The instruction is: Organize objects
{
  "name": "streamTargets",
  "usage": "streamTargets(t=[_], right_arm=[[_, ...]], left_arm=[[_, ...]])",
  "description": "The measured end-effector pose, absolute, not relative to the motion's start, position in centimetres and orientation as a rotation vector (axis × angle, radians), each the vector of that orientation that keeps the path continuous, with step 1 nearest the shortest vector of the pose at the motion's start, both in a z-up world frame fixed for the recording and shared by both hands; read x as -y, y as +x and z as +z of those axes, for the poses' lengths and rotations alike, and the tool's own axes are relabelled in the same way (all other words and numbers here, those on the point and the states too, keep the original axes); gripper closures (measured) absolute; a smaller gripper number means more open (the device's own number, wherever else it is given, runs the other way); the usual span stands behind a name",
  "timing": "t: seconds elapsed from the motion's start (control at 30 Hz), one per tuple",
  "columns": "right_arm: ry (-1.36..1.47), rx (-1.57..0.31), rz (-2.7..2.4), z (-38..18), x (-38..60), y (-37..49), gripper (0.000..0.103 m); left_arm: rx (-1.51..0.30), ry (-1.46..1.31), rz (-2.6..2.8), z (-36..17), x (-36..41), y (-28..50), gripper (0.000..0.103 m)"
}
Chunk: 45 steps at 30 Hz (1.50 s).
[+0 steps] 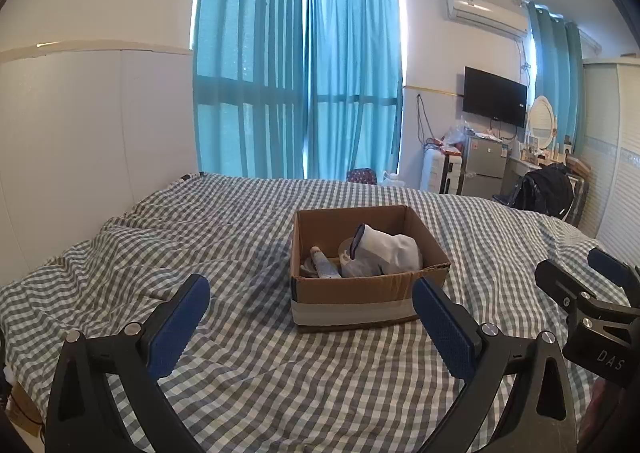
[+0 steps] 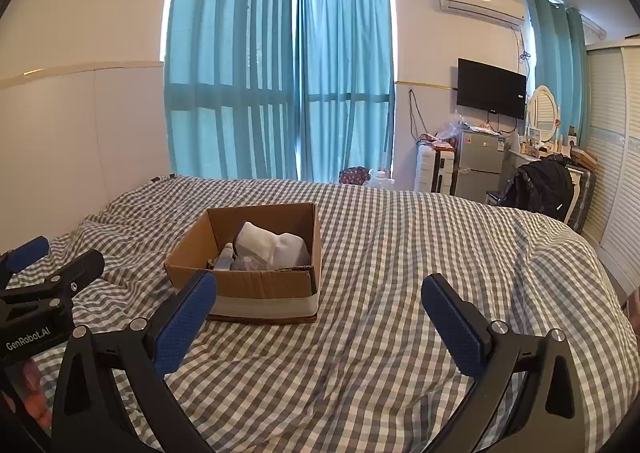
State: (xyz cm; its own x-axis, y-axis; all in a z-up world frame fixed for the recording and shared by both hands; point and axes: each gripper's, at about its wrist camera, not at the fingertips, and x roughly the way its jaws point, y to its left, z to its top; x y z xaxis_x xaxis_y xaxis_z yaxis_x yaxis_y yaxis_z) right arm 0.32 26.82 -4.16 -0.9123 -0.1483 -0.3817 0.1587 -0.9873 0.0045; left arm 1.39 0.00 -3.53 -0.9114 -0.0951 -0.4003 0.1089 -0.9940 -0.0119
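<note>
An open cardboard box (image 1: 352,295) sits on the checked bed cover (image 1: 320,381). It holds a white cloth item (image 1: 394,249), a small tube (image 1: 326,263) and other small things. The box also shows in the right wrist view (image 2: 256,285), with the white cloth (image 2: 276,243) inside. My left gripper (image 1: 312,317) is open and empty, held just in front of the box. My right gripper (image 2: 320,313) is open and empty, to the right of the box. Each gripper shows at the edge of the other's view: the right gripper (image 1: 576,277) and the left gripper (image 2: 56,261).
The bed (image 2: 400,253) fills the foreground. A white wall panel (image 1: 80,153) runs along its left side. Blue curtains (image 1: 300,93) hang behind. A small fridge (image 2: 478,165), suitcase (image 2: 434,169), TV (image 2: 492,89) and a chair with a black bag (image 2: 540,185) stand at the far right.
</note>
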Motion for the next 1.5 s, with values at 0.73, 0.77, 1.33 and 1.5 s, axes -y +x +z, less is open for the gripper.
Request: streamTargets(t=[0.73, 0.77, 1.33, 1.5], right_arm=[[0.604, -0.011, -2.93, -4.53, -26.65, 0.18, 0.0], [0.609, -0.01, -2.929, -4.59, -26.66, 0.16, 0.0], [0.627, -0.014, -2.93, -4.99, -26.2, -0.03, 0.0], [0.629, -0.015, -2.93, -5.09, -26.08, -0.01, 0.0]], left_arm=[[-0.062, 0.63, -2.957, -3.44, 0.05, 1.68, 0.0], [-0.06, 0.632, -2.954, -3.47, 0.06, 1.67, 0.0], [-0.055, 0.637, -2.926, -3.79, 0.56, 1.72, 0.0], [-0.053, 0.643, -2.928, -3.82, 0.55, 1.78, 0.0]])
